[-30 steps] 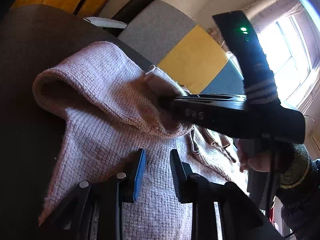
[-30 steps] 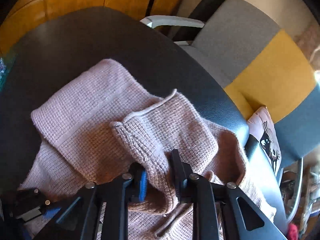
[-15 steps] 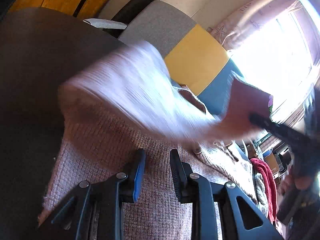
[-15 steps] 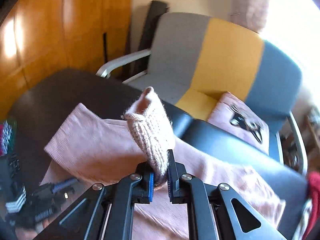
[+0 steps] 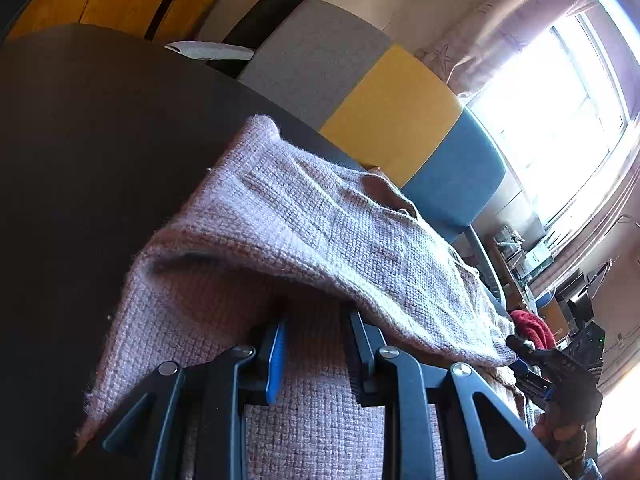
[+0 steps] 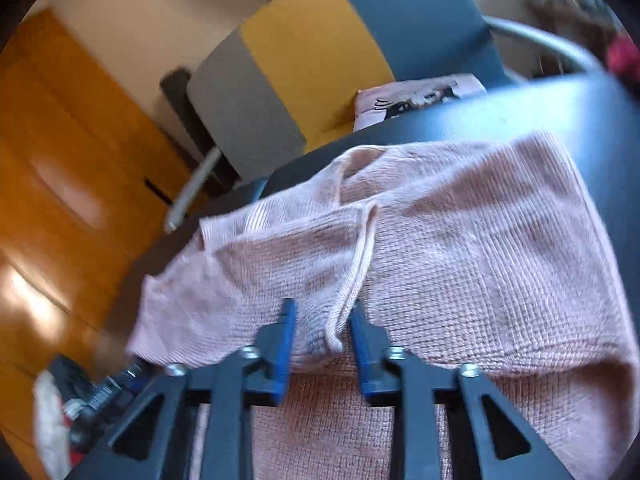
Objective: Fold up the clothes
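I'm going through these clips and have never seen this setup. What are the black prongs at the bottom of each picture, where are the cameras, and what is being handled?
No robot here: a person holds a hand-held two-finger gripper in each hand, each with a fisheye camera looking along its fingers. One picture comes from the left gripper, the other from the right gripper. A pink knitted sweater lies partly folded on a dark table, with a grey, yellow and blue chair behind. Both grippers are open. The left sits under a folded-over layer; the right has a folded edge lying between its fingers, not pinched.
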A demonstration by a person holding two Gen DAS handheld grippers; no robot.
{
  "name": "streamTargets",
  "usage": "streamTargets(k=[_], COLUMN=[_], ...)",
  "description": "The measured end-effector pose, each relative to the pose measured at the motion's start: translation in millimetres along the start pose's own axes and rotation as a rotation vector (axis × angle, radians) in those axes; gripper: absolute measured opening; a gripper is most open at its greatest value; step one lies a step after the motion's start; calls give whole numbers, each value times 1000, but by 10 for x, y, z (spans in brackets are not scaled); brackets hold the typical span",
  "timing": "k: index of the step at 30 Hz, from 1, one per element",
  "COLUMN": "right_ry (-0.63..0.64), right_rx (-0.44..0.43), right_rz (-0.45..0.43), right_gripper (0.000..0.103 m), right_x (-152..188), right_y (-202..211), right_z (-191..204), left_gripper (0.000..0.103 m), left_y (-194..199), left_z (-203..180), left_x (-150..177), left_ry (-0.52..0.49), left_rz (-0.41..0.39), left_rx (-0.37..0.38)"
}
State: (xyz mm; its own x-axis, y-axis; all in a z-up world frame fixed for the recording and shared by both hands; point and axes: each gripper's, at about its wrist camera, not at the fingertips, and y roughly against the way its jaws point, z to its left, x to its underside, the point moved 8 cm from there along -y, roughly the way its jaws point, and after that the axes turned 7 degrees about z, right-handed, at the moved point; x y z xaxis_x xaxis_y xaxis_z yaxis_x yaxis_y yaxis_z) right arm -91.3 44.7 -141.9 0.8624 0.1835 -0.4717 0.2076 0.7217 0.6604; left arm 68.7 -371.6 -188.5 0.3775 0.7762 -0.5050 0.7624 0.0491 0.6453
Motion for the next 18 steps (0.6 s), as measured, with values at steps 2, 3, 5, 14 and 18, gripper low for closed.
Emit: streamTargets(k=[2,3,5,14,18], right_ry=[-45,-52,-45,145,244], right_rx=[-54,-66,-61,71,151], right_rz=[-15,-11,21,9,-49], right_gripper=[38,38,38,7,7], right_x=[-31,-40,-37,-146,-239], right_y=[24,12,-99,-58,148], right_z=[-55,-60,-37,192,254], left_gripper=[25,25,25,42,44], left_y=[-6,-3,7,97,251], left_z=[-5,-2,12,-78,6], left_x=[-1,1,8,-12,-69], left_ry=[-3,-4,-4,-49,-33], left_rz=[1,1,2,12,-43], left_rx=[-5,-5,-5,-39,-104])
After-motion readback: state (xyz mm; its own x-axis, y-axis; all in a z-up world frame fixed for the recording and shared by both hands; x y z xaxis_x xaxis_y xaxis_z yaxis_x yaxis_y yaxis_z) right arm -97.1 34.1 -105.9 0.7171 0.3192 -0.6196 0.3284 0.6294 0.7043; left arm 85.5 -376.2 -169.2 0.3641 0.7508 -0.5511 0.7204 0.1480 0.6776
